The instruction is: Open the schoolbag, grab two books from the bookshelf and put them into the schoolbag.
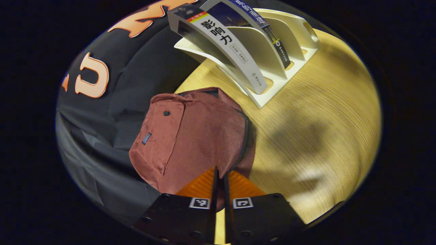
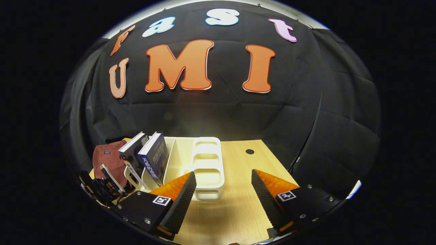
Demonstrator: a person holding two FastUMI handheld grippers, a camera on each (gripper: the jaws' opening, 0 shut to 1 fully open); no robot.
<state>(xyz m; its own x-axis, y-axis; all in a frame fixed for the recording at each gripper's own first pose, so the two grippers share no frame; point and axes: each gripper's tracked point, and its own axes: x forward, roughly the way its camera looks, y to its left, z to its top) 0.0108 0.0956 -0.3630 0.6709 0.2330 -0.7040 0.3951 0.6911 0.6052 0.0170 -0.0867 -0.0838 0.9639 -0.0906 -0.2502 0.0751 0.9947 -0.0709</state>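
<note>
A dark red schoolbag (image 1: 190, 136) lies on the wooden table (image 1: 323, 129) with its zipper (image 1: 243, 136) closed along the right side. My left gripper (image 1: 220, 175) is shut at the zipper's lower end, and red fabric shows in the thin gap between the fingers. Two books lean in a white bookshelf rack (image 1: 293, 37): one with a white spine (image 1: 224, 41) and a dark one (image 1: 262, 27). In the right gripper view my right gripper (image 2: 223, 180) hangs open over the table, facing the rack (image 2: 207, 163), the two books (image 2: 155, 156) and the bag (image 2: 109, 156), with the left gripper (image 2: 102, 183) beside the bag.
The black cloth wall (image 2: 218, 112) stands close behind the table. A small dark hole (image 2: 249, 151) is in the tabletop at the back right. Bare wood (image 2: 231, 207) lies in front of the rack.
</note>
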